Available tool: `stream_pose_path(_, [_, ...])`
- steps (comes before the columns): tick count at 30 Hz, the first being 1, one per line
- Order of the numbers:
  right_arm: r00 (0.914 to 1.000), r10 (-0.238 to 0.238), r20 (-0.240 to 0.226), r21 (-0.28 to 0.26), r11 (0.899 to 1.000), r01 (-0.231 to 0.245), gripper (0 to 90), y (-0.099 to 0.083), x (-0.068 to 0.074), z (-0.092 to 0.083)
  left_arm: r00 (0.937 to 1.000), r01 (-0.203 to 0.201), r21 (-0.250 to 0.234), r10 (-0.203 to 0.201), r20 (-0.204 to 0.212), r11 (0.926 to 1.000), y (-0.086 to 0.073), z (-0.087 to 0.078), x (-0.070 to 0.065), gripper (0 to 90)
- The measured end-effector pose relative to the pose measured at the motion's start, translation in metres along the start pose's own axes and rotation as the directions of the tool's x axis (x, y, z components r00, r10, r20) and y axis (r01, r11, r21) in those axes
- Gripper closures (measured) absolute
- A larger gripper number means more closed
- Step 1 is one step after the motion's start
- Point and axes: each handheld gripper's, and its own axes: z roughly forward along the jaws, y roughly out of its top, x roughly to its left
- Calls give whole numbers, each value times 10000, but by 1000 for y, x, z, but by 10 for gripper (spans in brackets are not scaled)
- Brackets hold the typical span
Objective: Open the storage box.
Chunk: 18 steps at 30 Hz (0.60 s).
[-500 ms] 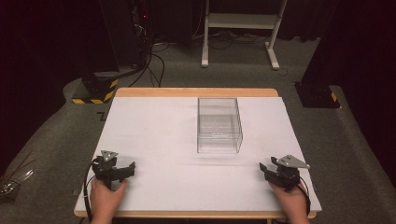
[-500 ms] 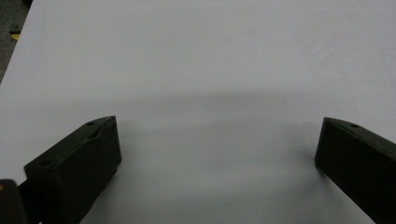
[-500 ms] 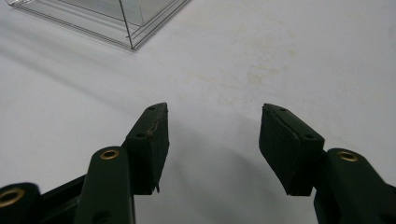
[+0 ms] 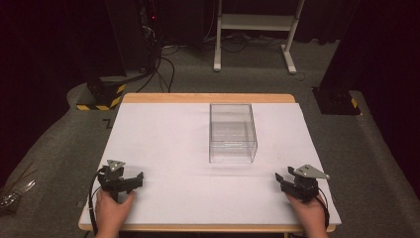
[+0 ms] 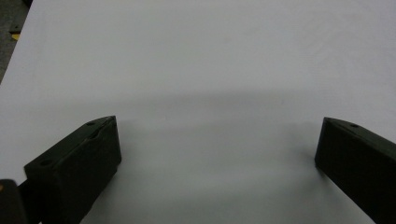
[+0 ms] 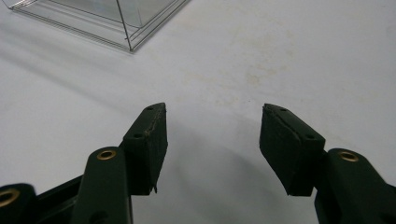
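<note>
at the near edge of the counter point(image 4: 163, 148), two hands each hold one hand-held gripper: the left hand-held gripper point(image 4: 130, 179) sits at the near left, jaws spread wide over bare white surface, grasping nothing; the right hand-held gripper point(image 4: 281, 179) sits at the near right, jaws also parted and grasping nothing. farther in, near the middle, stands one clear plastic box point(image 4: 232, 133), well apart from both. no writing can be read on anything.
</note>
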Motion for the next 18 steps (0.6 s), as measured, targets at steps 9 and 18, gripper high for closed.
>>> stream_pose_path(9, [10000,82,-32,-155,9998,-82,413,0,0,-2,10000,0,10,0,6,10000,0,0,0,4])
stream_pose_path(18, [9998,-23,-190,-555,9985,13,428,3,3,-9,10000,2,22,-2,14,10000,0,0,0,4])
